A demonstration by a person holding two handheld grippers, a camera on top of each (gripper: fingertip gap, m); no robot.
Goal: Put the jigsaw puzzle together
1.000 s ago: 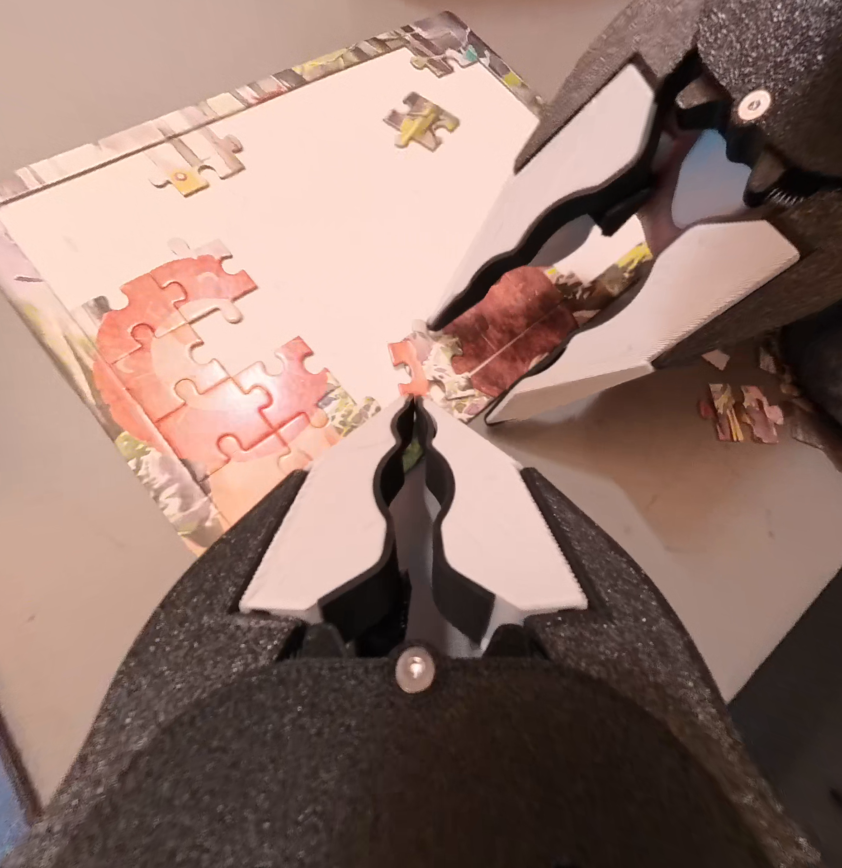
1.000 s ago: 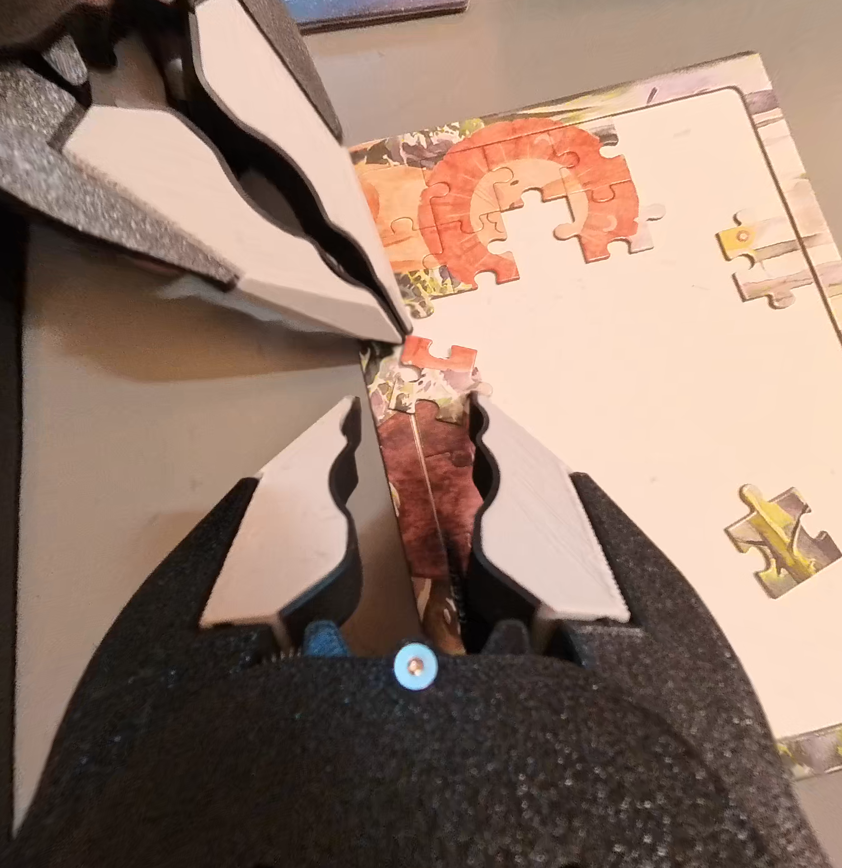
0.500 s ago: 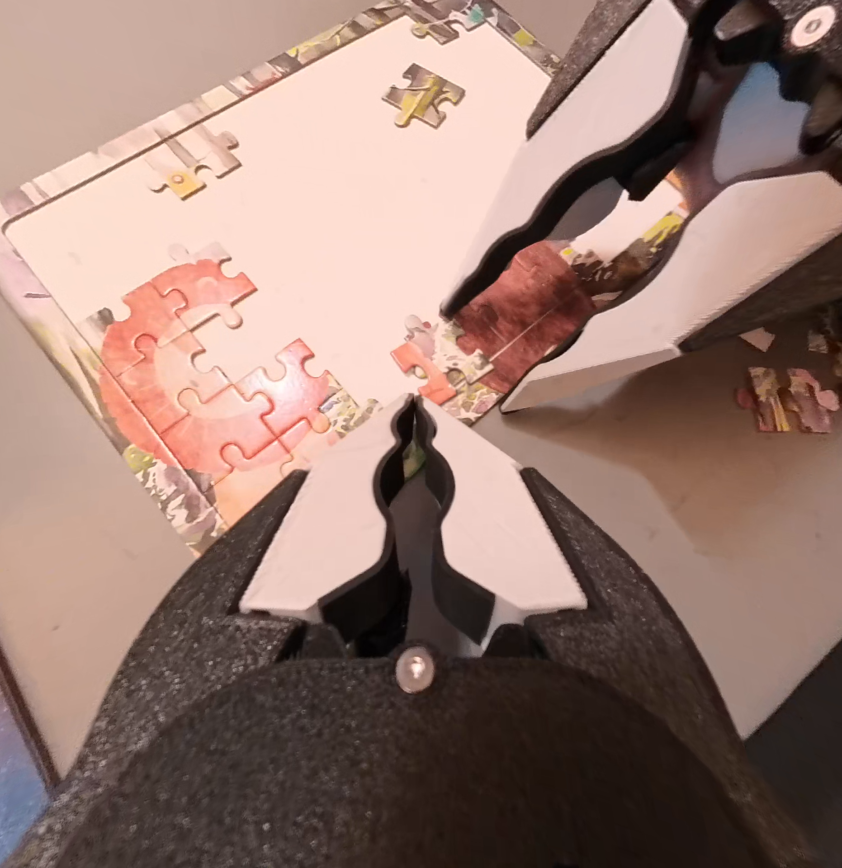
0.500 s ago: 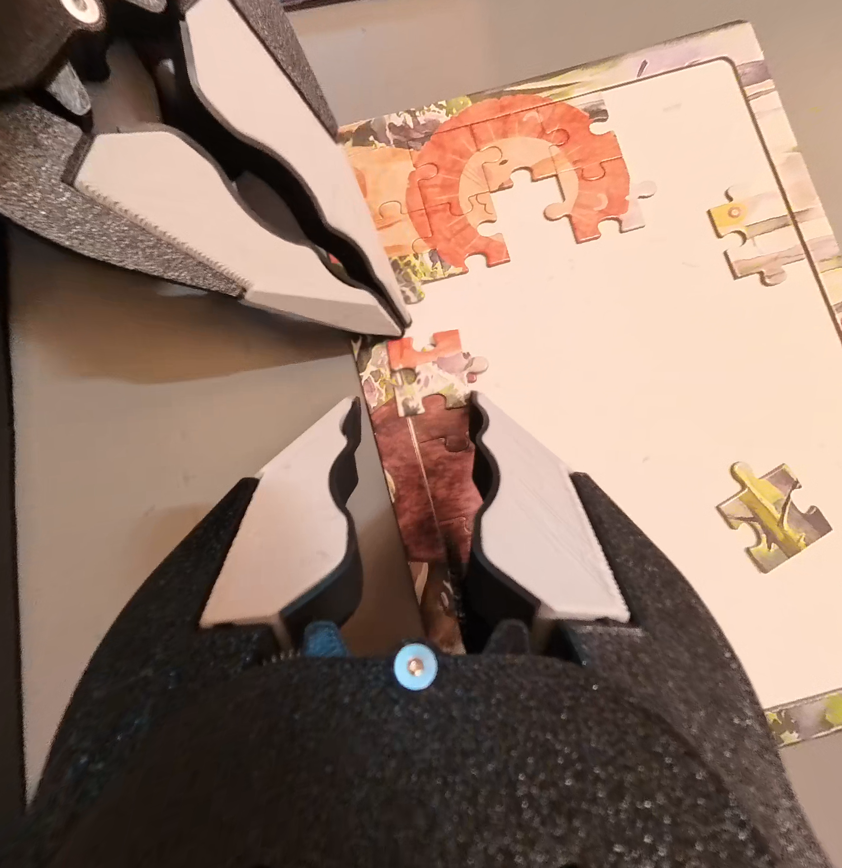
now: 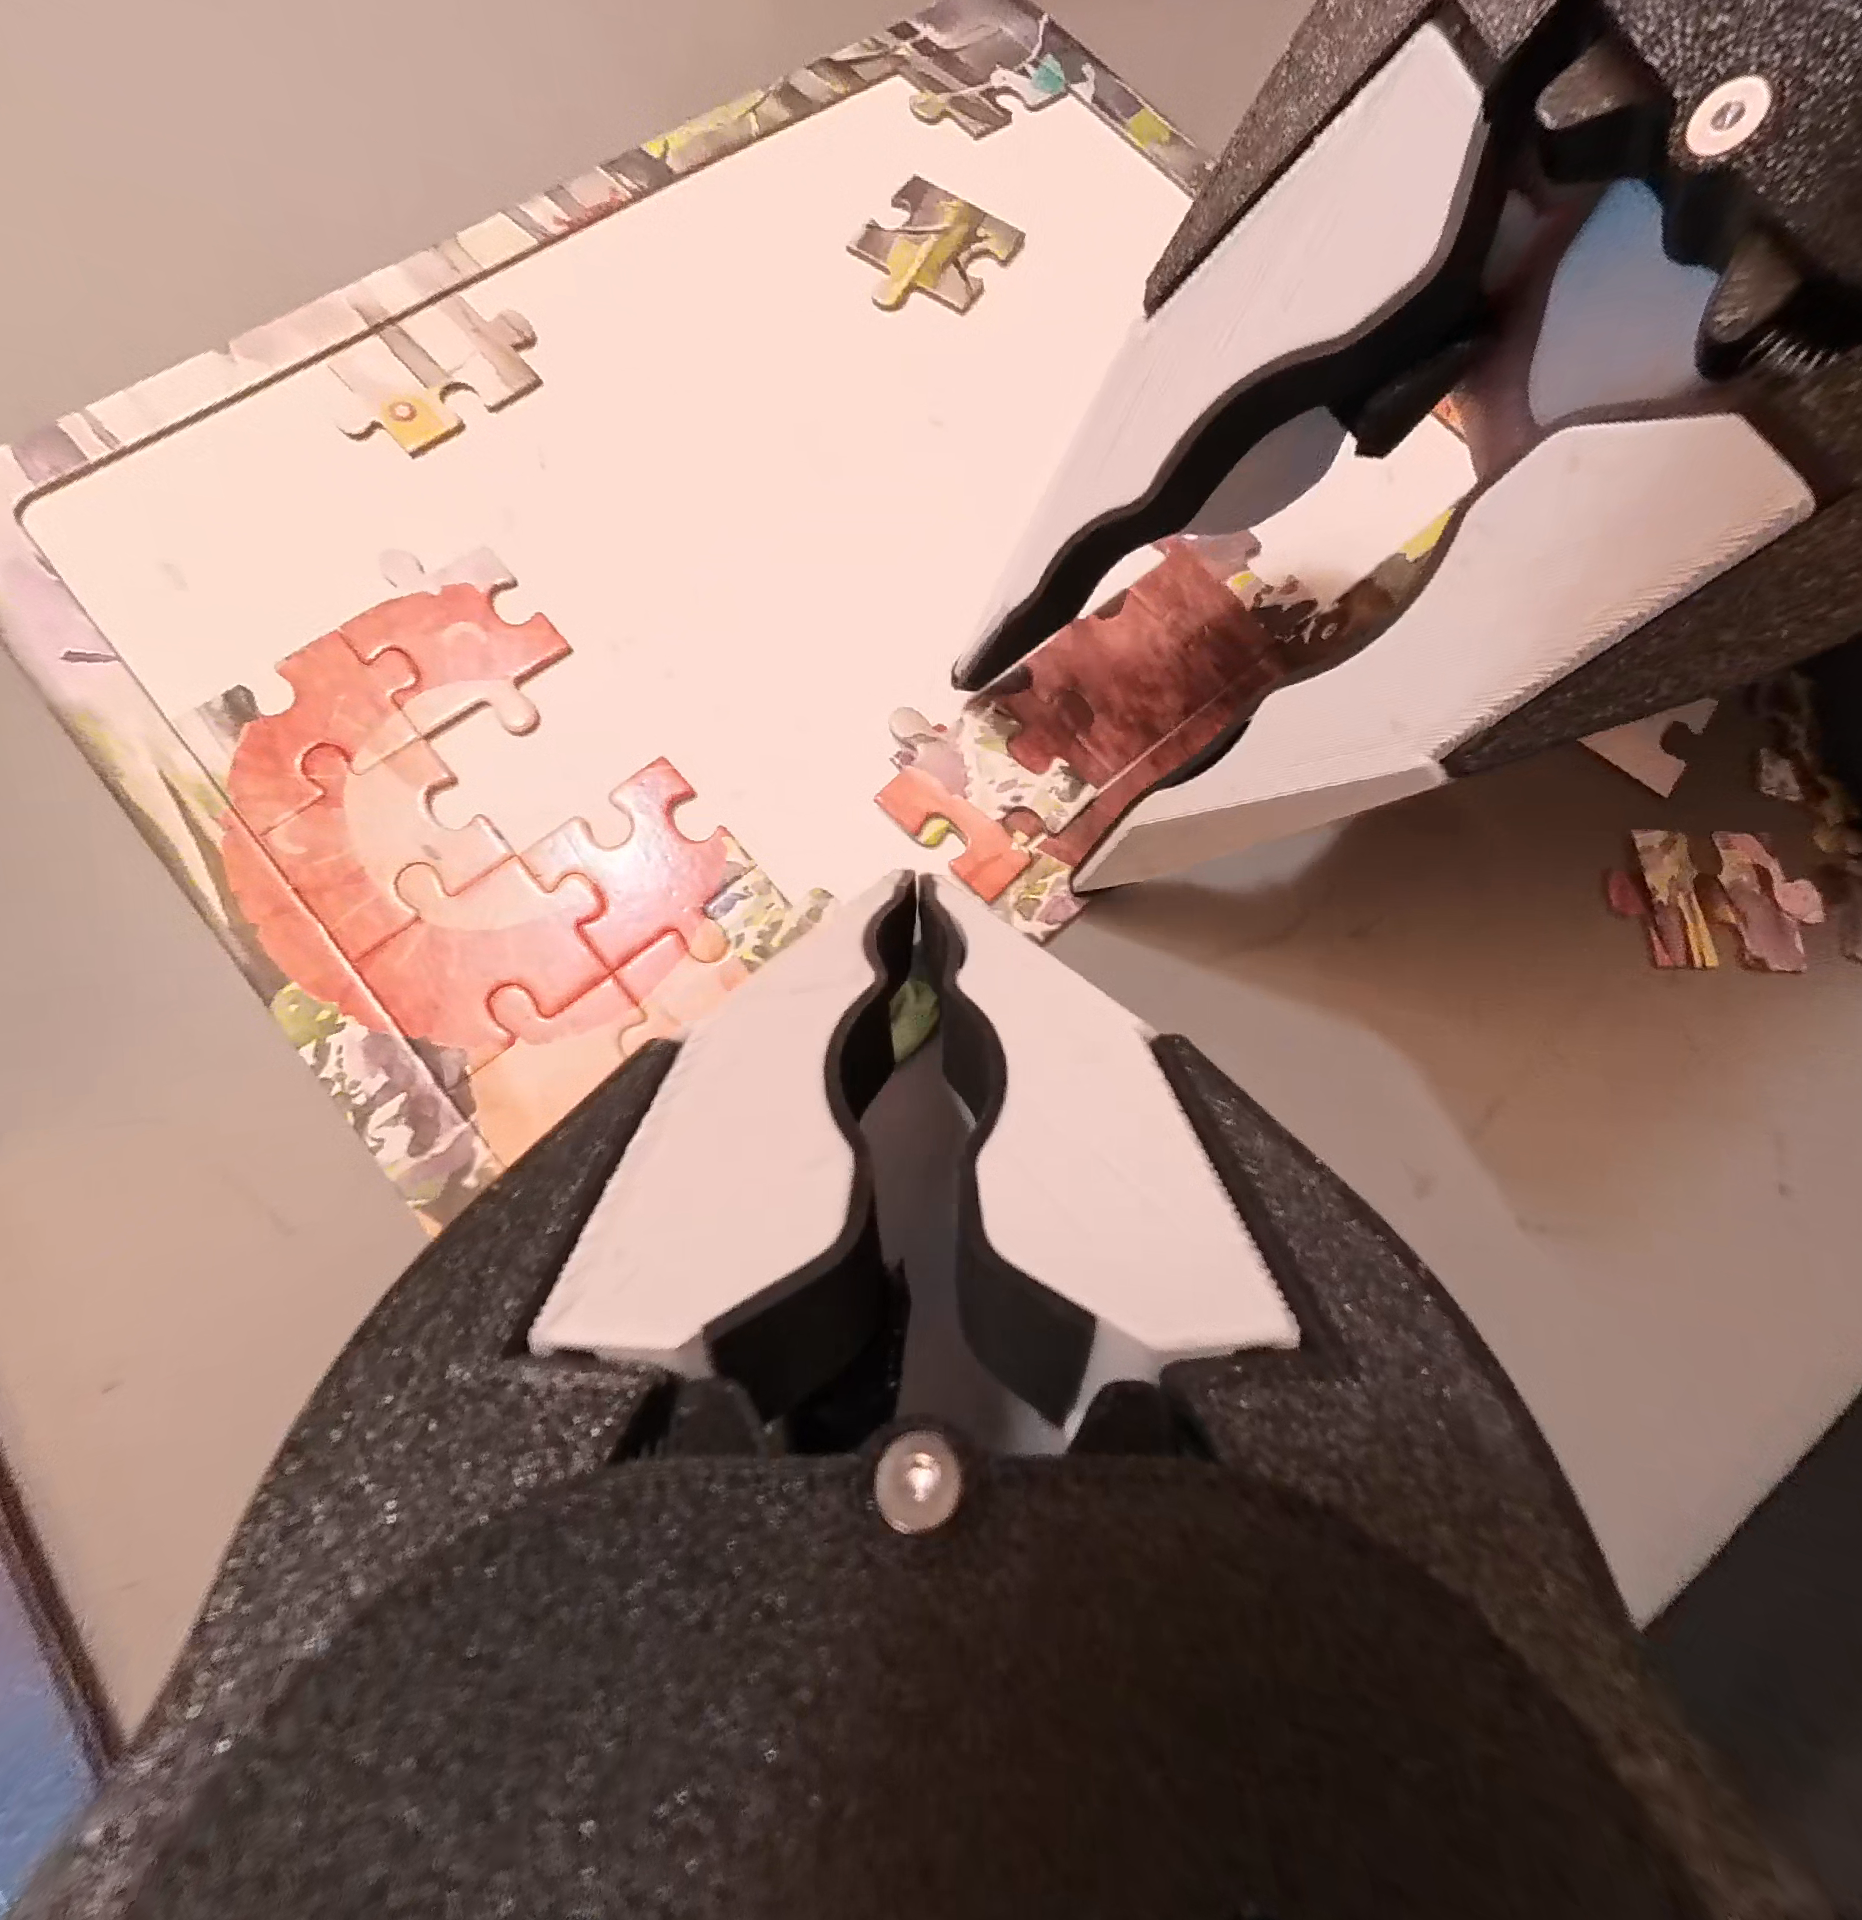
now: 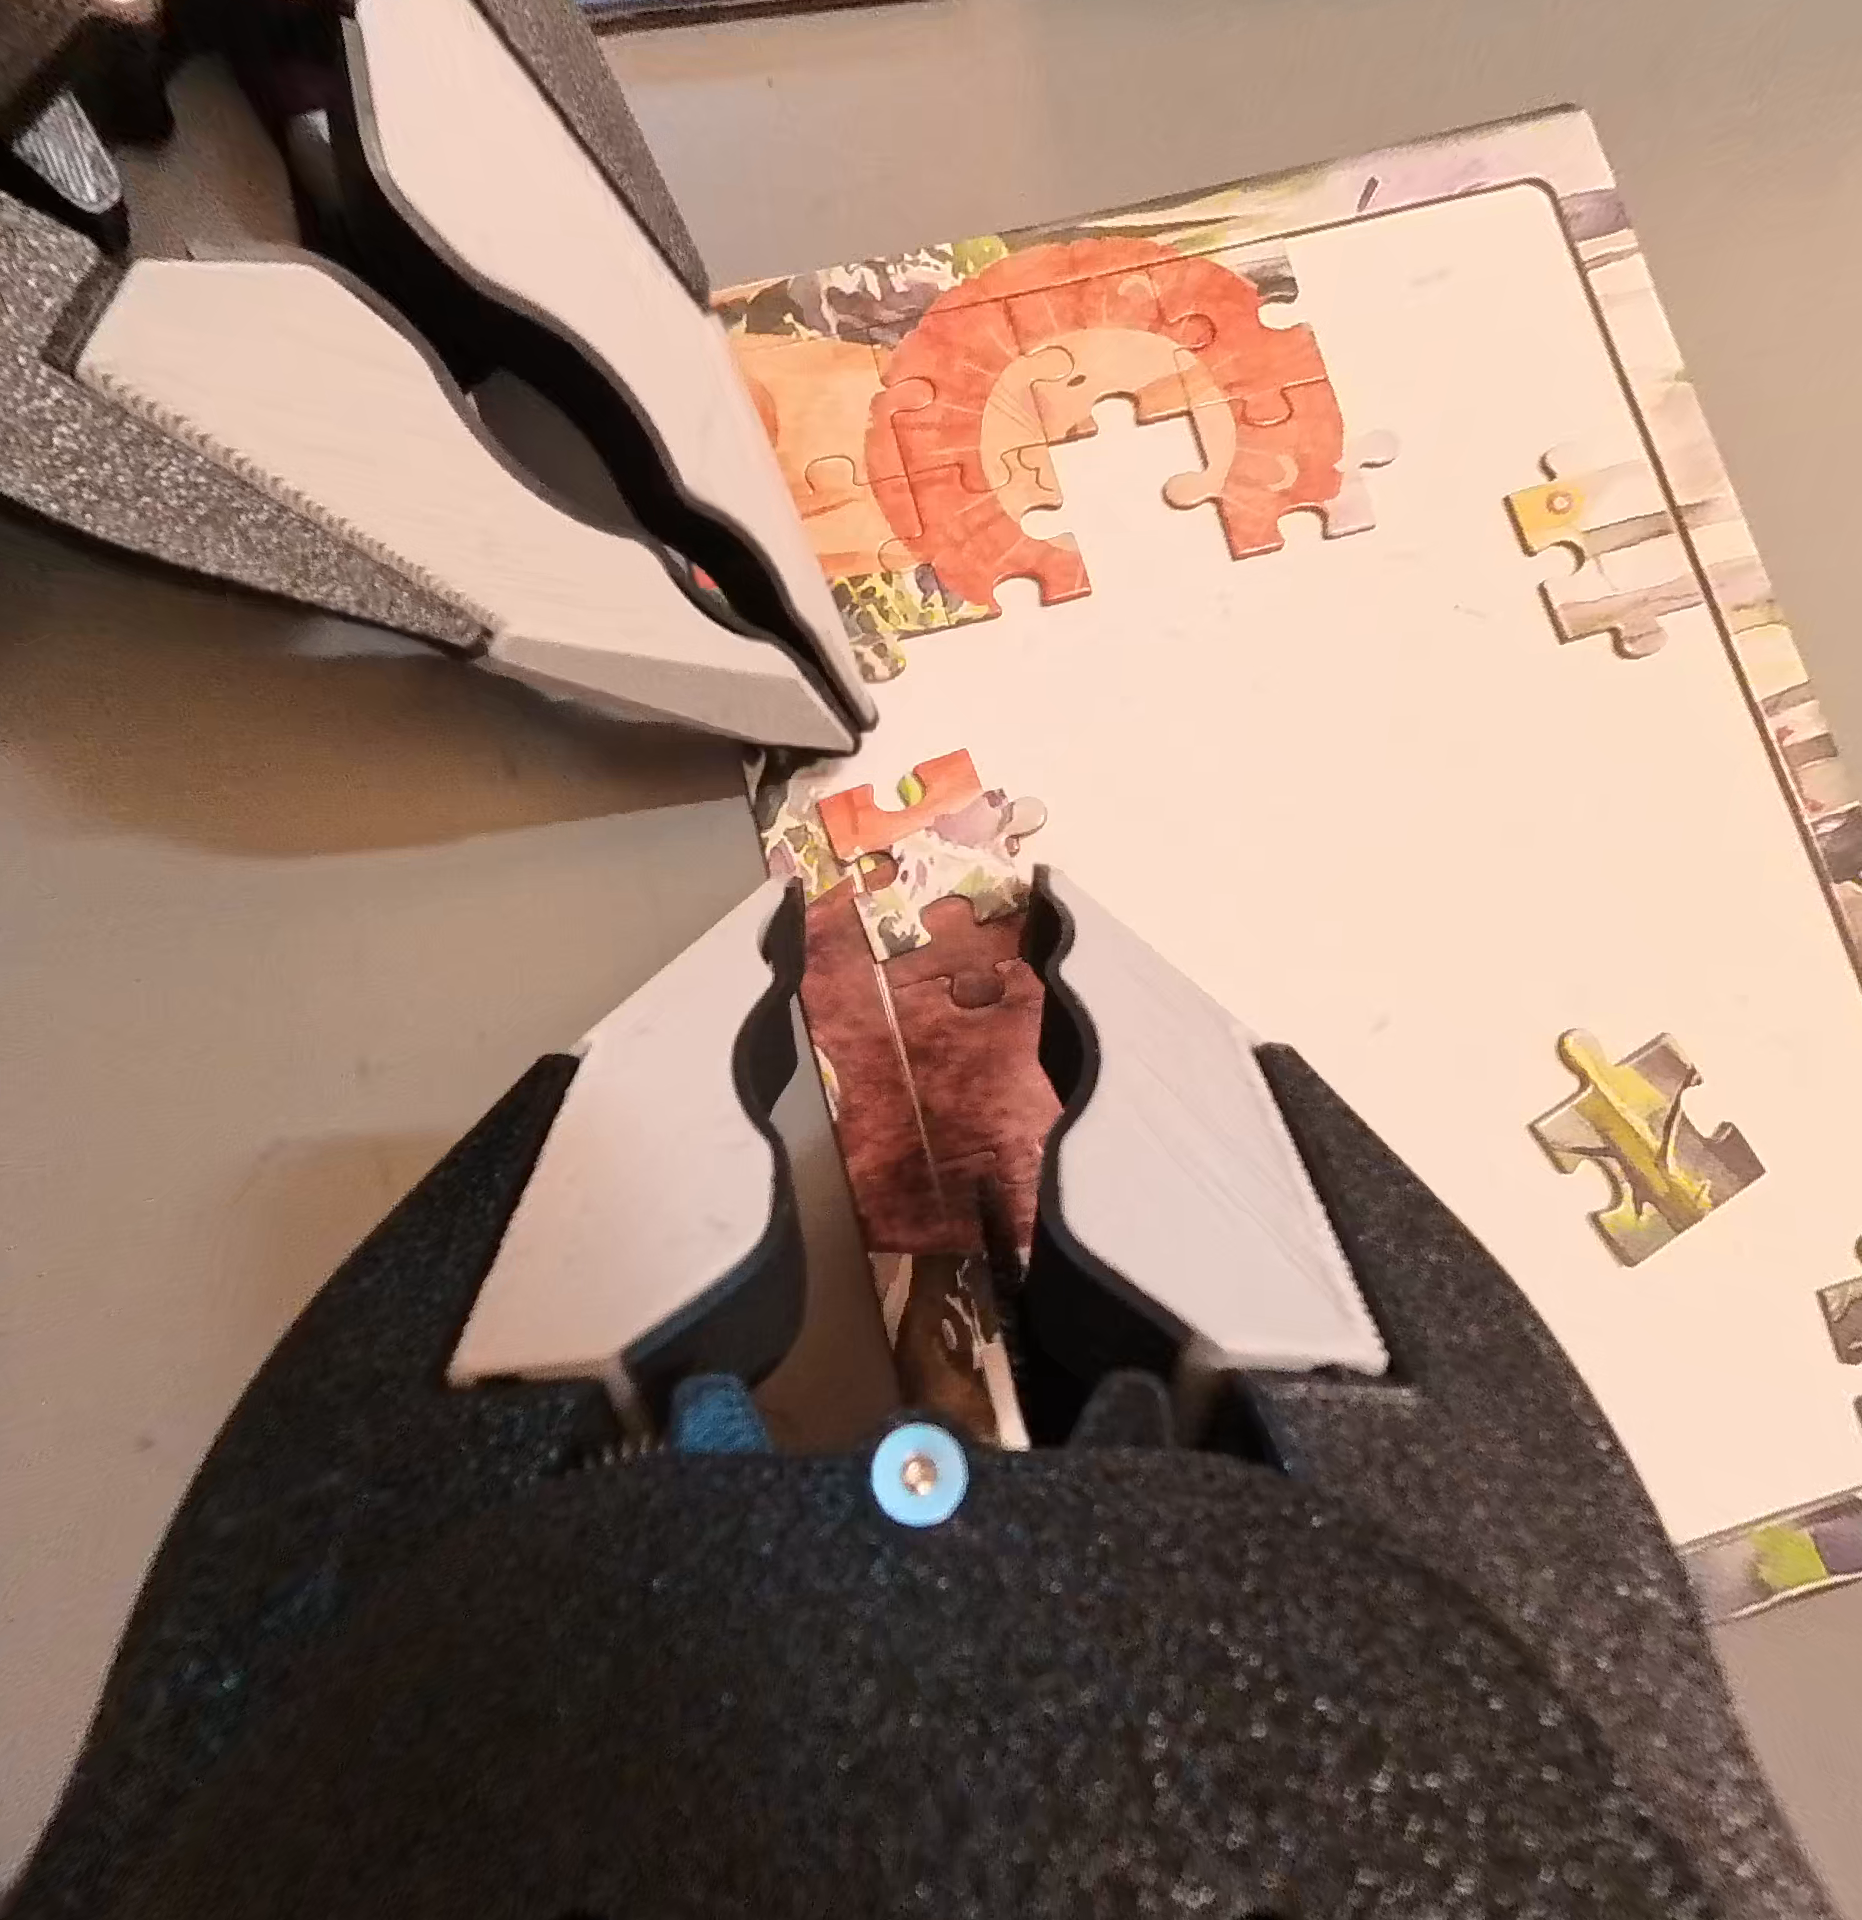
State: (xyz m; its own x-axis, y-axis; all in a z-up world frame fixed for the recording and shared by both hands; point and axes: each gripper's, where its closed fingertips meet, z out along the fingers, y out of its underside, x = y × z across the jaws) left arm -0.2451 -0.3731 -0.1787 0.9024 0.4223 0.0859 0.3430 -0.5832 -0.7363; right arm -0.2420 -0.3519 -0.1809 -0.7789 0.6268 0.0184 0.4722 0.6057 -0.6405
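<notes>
The left gripper [image 5: 914, 883] hides part of the puzzle tray's [image 5: 750, 468] near edge, and only a sliver of green shows between its closed fingers, too little to tell what it is. The right gripper [image 6: 911, 883] covers the brown pieces' [image 6: 948, 1091] lower part. Loose pieces [image 5: 1716, 904] run past the left wrist view's right edge.

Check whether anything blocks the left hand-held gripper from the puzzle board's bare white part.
Nothing visible does. The left hand-held gripper, shut on a puzzle piece, faces bare puzzle board; the right hand-held gripper stands aside.
</notes>
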